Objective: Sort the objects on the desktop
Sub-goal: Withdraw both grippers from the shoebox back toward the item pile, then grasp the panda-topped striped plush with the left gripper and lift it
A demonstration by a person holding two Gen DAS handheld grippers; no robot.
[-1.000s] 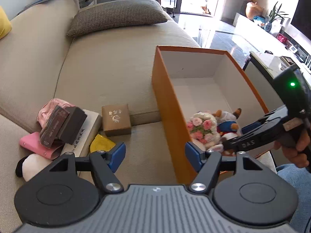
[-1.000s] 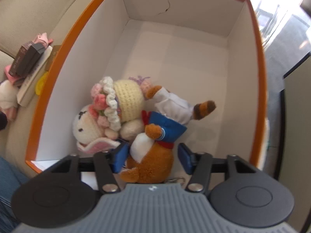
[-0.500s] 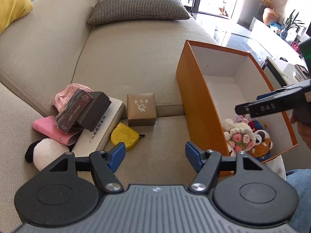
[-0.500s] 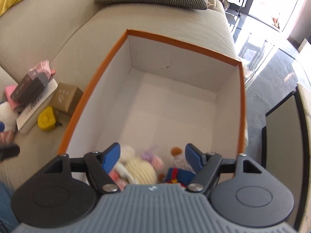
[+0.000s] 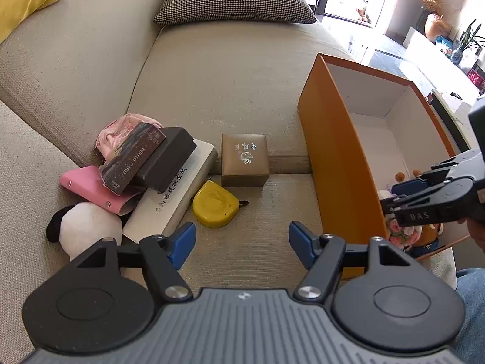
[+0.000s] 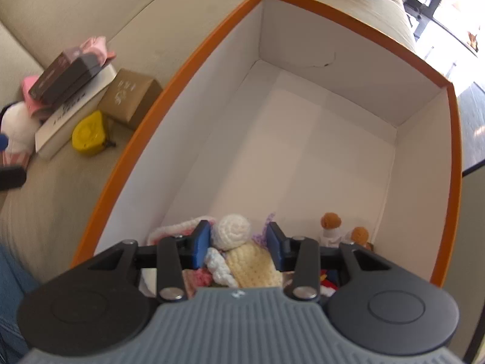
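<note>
Left gripper (image 5: 241, 238) hangs with jaws spread wide over the sofa (image 5: 230, 69), just near of the yellow tape measure (image 5: 215, 203). Right gripper (image 6: 239, 244), jaws closing on nothing, hovers above the plush toys (image 6: 242, 261) in the orange box (image 6: 194, 60).

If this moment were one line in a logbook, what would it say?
left gripper: open, empty, over sofa | right gripper: closing, empty, above plush toys in orange box | yellow tape measure: unsorted

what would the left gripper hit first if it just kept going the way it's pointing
Probably bare sofa cushion. The left gripper is open with nothing between its fingers, and the yellow tape measure lies just left of that line, so it might clip that instead; depth is hard to judge.
</note>
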